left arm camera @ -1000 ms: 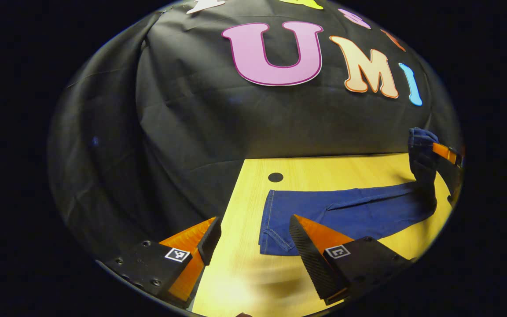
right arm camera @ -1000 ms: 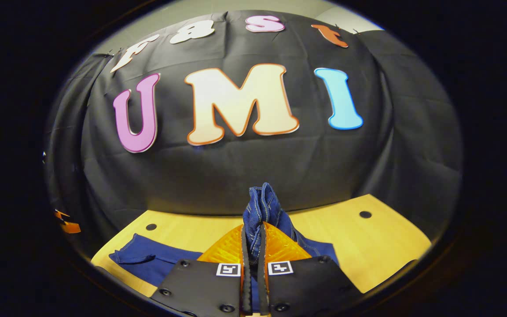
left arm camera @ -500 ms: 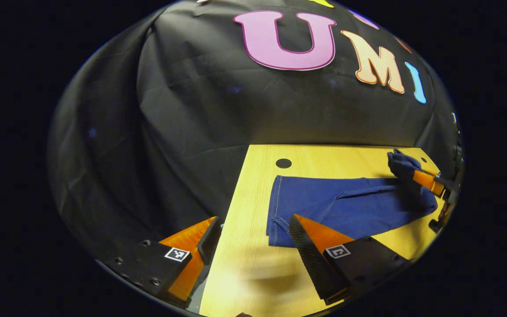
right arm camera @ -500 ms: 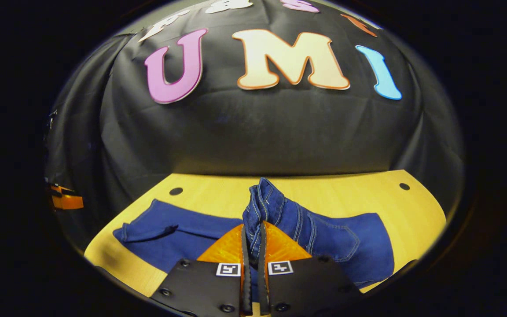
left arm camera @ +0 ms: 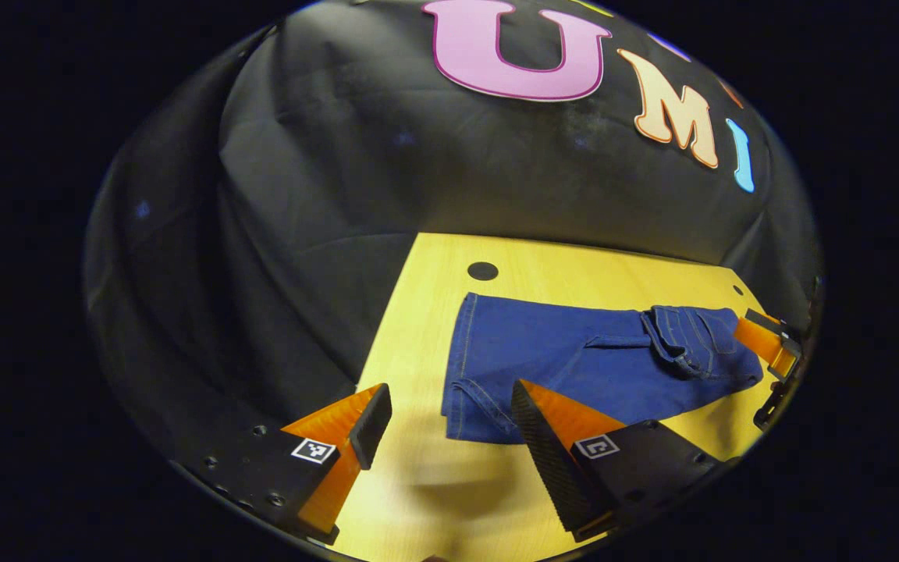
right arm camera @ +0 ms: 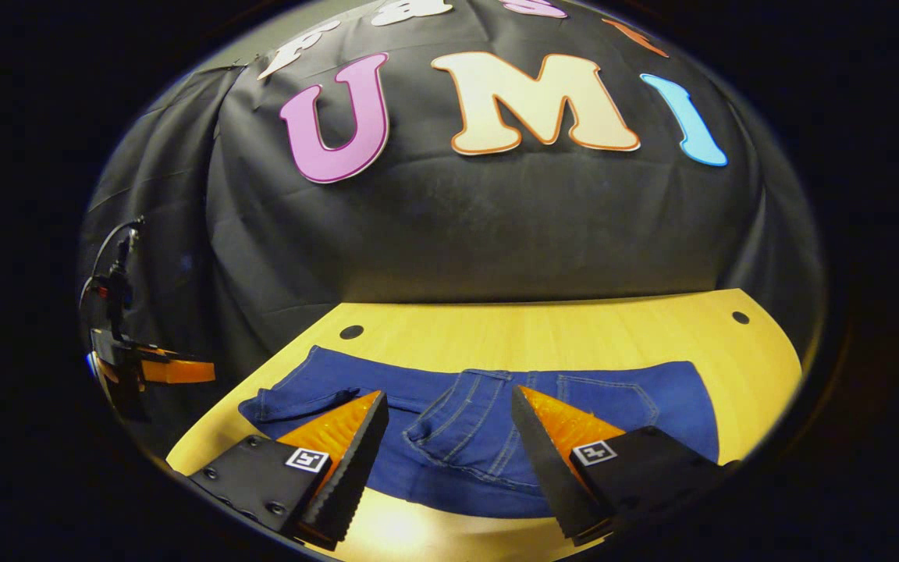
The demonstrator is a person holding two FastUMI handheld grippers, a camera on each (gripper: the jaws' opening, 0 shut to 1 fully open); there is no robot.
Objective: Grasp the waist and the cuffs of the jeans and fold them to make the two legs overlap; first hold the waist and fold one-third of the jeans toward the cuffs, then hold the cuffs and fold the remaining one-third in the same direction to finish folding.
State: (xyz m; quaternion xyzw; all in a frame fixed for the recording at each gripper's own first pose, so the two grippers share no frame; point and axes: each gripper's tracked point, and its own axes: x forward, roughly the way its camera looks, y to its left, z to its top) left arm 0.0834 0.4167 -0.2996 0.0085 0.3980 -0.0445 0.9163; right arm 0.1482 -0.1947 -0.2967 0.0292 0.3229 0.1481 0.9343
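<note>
Lying flat across the yellow wooden table point(right arm camera: 574, 332), the jeans point(right arm camera: 496, 421) are stretching from the cuffs point(left arm camera: 469, 406) near the table's left edge to the waist point(left arm camera: 687, 343) folded over onto the legs at the other end. In the left gripper view, the left gripper point(left arm camera: 445, 425) is hovering over the near left part of the table with its fingers point(left arm camera: 551, 445) spread wide and gripping nothing; one finger is overlapping the near hem of the cuffs in the picture, while the other is sitting over the table's left edge. In the right gripper view, the right gripper point(right arm camera: 445, 437) is hanging just above the folded waist with its fingers point(right arm camera: 352, 457) spread apart and nothing between them, the denim pocket seams showing in the gap. Bare wood is running along the far side of the jeans up to the booth's black cloth wall point(right arm camera: 457, 234), with a round hole point(left arm camera: 483, 271) near each far corner. A strip of bare table is also lying open in front of the jeans' near edge. The left gripper is also showing at the left rim of the right gripper view, well apart from the jeans
</note>
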